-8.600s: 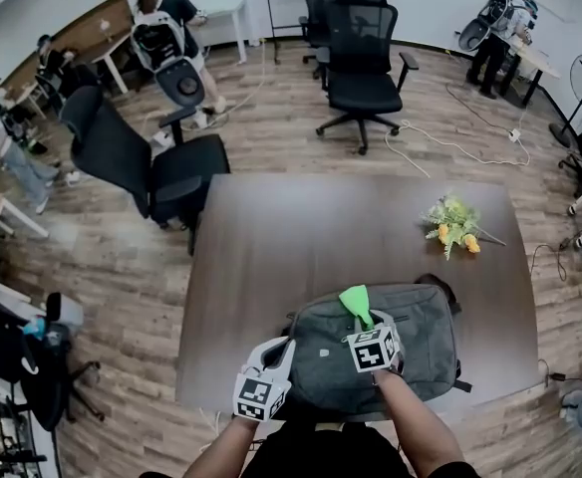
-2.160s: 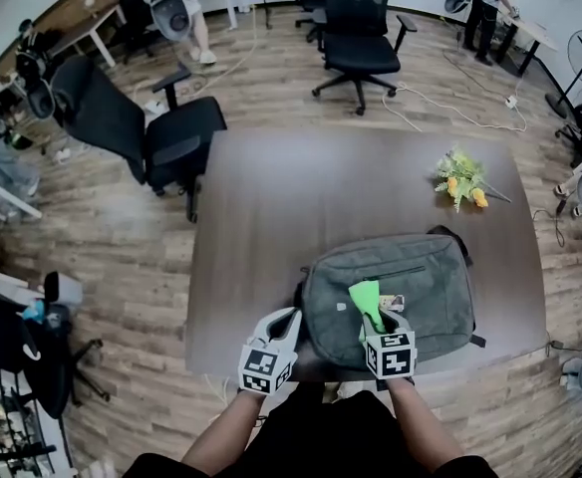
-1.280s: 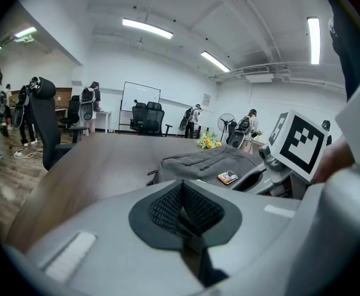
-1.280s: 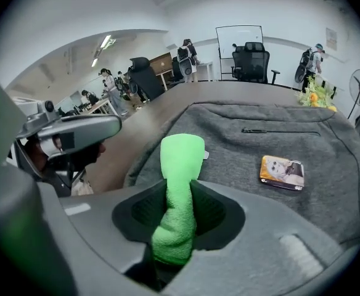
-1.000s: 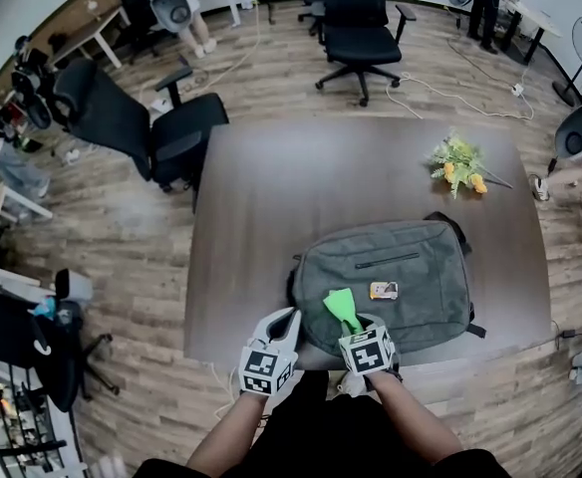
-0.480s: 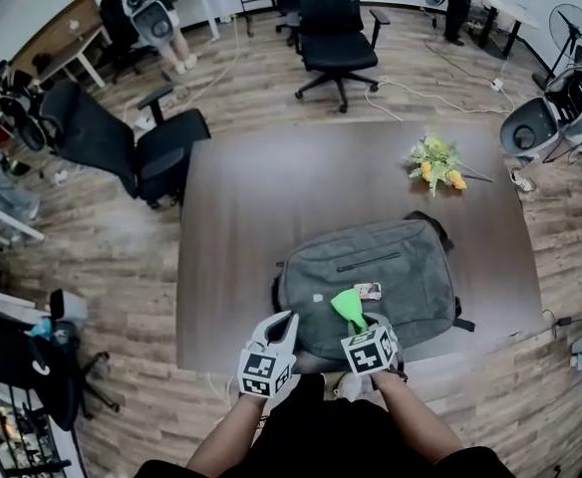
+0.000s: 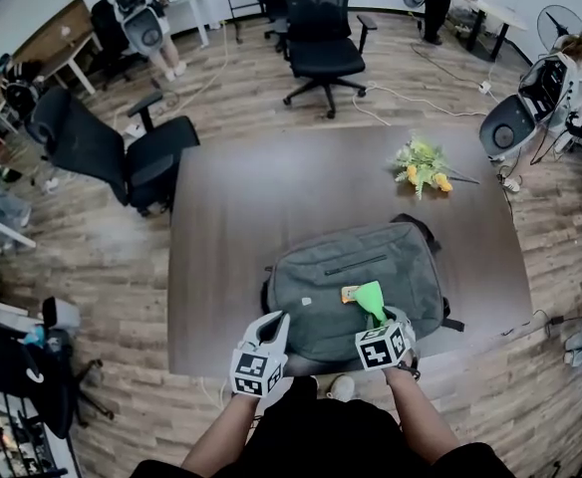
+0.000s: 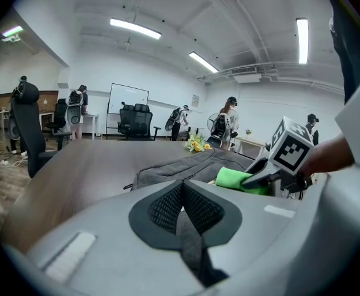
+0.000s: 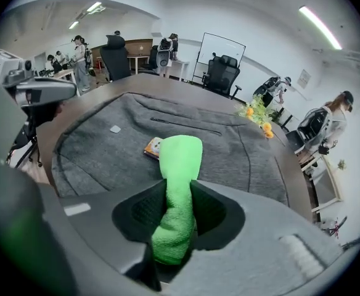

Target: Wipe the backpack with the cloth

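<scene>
A grey backpack [image 7: 356,285] lies flat on the dark table [image 7: 271,207], near its front edge. My right gripper [image 7: 379,324] is shut on a bright green cloth [image 7: 371,299], whose free end rests on the backpack's front part beside a small orange label [image 7: 351,294]. In the right gripper view the cloth [image 9: 179,177] sticks out between the jaws over the grey fabric [image 9: 229,153]. My left gripper [image 7: 271,329] hovers at the backpack's front left corner, jaws shut with nothing between them. The left gripper view shows the backpack [image 8: 174,168] and the cloth [image 8: 238,179] ahead.
A bunch of yellow and orange flowers [image 7: 421,165] lies at the table's far right. Black office chairs [image 7: 122,152] stand to the left and behind the table [image 7: 316,33]. People stand at desks along the far walls. A cable runs over the wooden floor.
My right gripper with the cloth has slid rightwards over the backpack's front part, from its left front to beside the orange label. The left gripper stays at the front left corner.
</scene>
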{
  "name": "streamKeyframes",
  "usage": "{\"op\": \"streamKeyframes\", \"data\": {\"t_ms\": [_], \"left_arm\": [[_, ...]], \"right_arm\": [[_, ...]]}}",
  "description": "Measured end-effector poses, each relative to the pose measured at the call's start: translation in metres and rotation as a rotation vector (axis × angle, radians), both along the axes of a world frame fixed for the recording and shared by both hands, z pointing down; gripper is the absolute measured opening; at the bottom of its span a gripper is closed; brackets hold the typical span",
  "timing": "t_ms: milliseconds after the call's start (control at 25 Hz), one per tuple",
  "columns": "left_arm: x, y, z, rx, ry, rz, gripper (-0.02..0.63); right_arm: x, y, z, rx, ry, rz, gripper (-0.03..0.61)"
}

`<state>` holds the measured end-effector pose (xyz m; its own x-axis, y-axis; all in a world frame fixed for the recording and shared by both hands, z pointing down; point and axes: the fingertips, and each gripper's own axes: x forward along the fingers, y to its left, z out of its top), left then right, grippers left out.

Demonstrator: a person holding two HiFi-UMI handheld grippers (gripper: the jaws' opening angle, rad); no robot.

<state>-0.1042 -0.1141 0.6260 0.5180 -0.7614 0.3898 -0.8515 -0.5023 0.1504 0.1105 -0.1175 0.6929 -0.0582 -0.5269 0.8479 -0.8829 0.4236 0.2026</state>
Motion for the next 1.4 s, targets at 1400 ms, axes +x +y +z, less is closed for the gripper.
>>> {"op": "streamKeyframes", "data": {"t_ms": [1400], "left_arm": [[0.02, -0.005, -0.02, 0.039, 0.053, 0.01, 0.018]], "right_arm": [[0.11, -0.02, -0.09, 0.354, 0.206, 0.144, 0.109]]}}
